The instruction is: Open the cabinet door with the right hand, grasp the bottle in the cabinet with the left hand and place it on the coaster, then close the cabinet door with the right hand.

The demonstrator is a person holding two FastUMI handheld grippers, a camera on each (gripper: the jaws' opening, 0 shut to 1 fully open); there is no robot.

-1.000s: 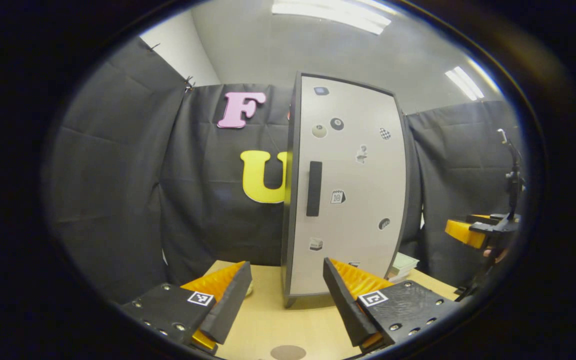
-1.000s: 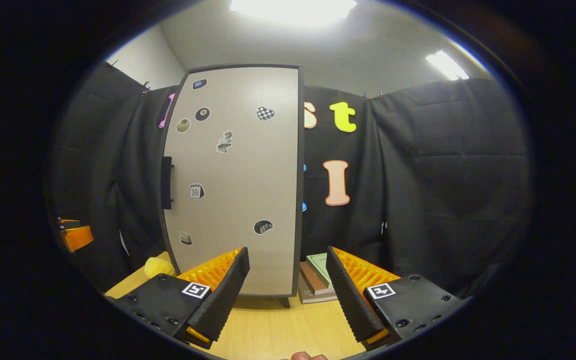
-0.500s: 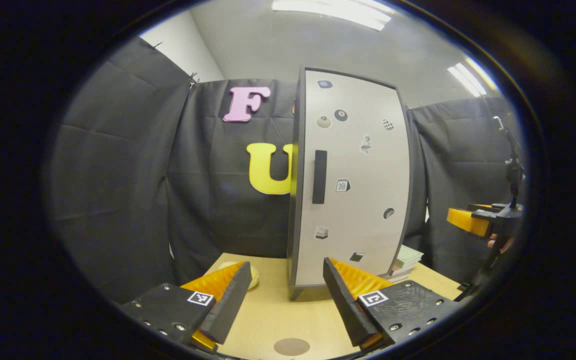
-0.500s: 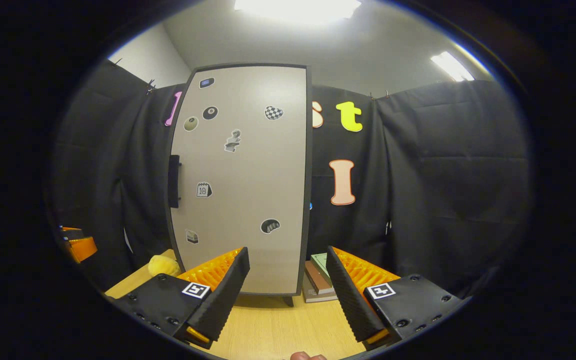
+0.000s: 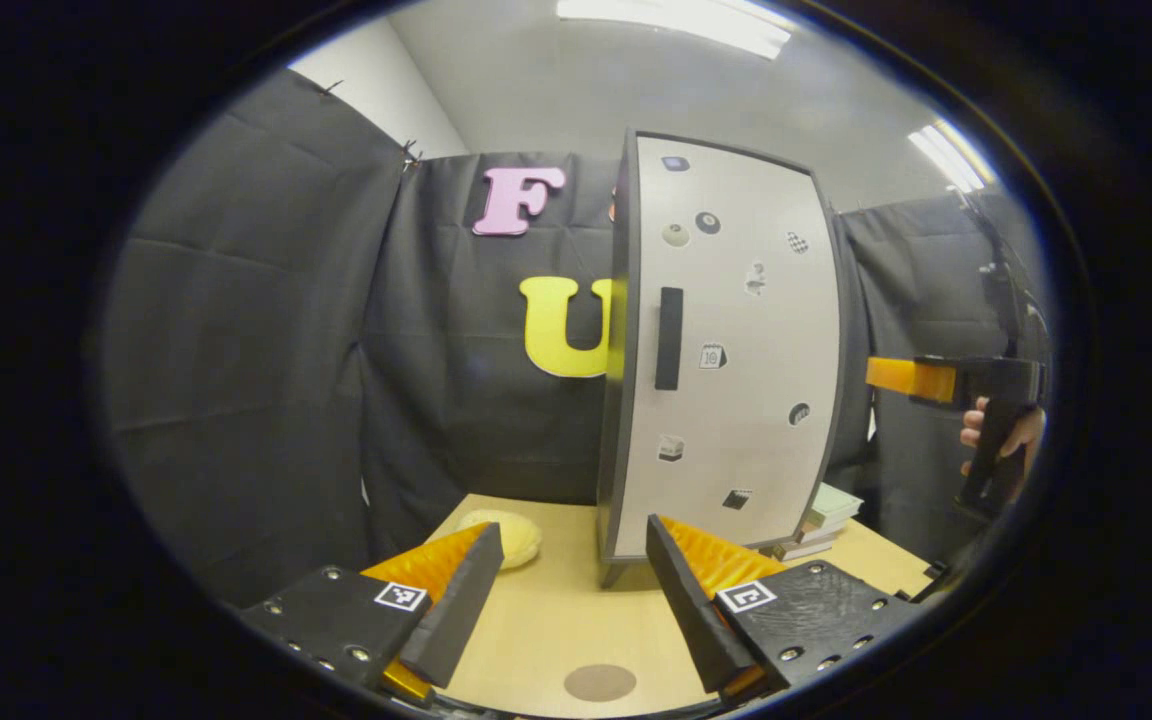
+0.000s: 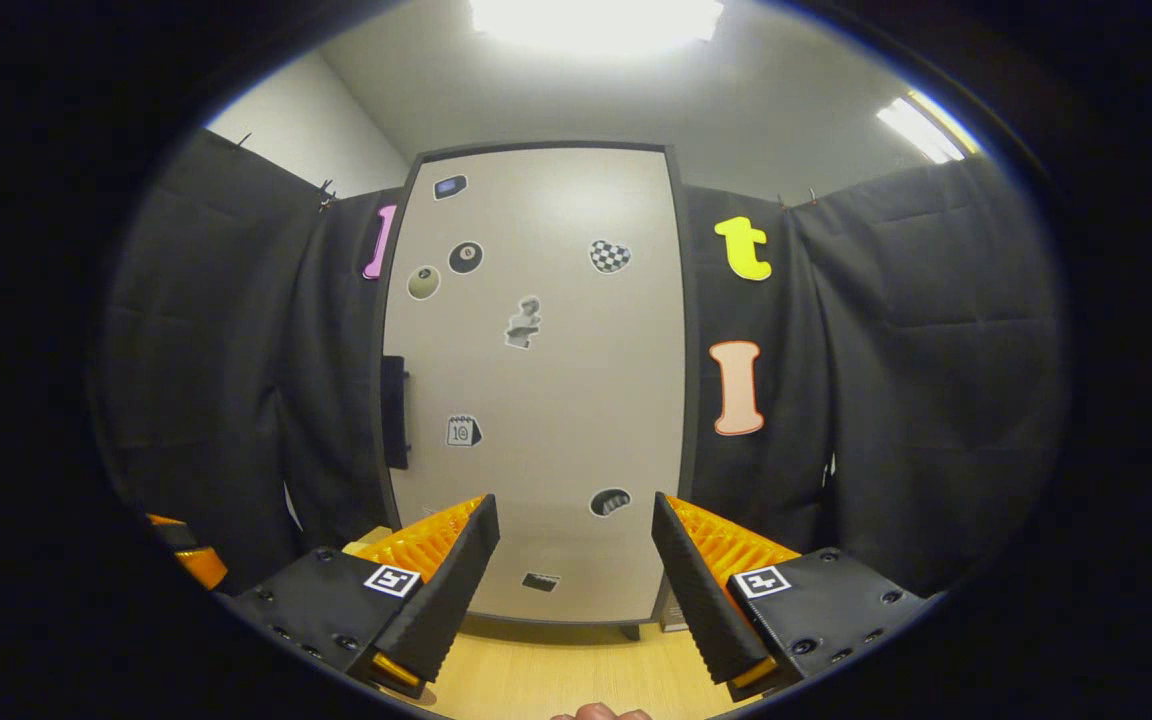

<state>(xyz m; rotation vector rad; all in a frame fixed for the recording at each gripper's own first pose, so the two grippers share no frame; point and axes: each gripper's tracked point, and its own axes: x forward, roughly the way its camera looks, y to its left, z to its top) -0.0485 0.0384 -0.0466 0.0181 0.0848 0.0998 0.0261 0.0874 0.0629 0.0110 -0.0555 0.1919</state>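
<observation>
**Two open grippers before a closed cabinet door**

Two grippers hang in front of the cabinet [image 6: 536, 380], and we see both with their fingers spread wide and nothing between them. In the right gripper view, the right gripper [image 6: 576, 570] points straight at the pale cabinet door [image 6: 556, 350], which is shut and carries several small stickers. The dark handle [image 6: 394, 412] sits at the left edge of the door, left of where this gripper points. The gripper is apart from the door and touches nothing.

In the left gripper view, the left gripper [image 5: 574, 590] hovers above the wooden table [image 5: 556, 630]. The round brown coaster [image 5: 600, 682] lies on the table between its fingers and a little in front of them. A yellow soft object [image 5: 506, 535] rests on the table to the left of the cabinet, and a stack of books [image 5: 821, 520] lies to the right of it. At the right edge of this view, a hand [image 5: 1001, 435] holds the right gripper at about the height of the handle. The bottle is hidden behind the shut door, so we cannot say where in the cabinet it stands.
</observation>
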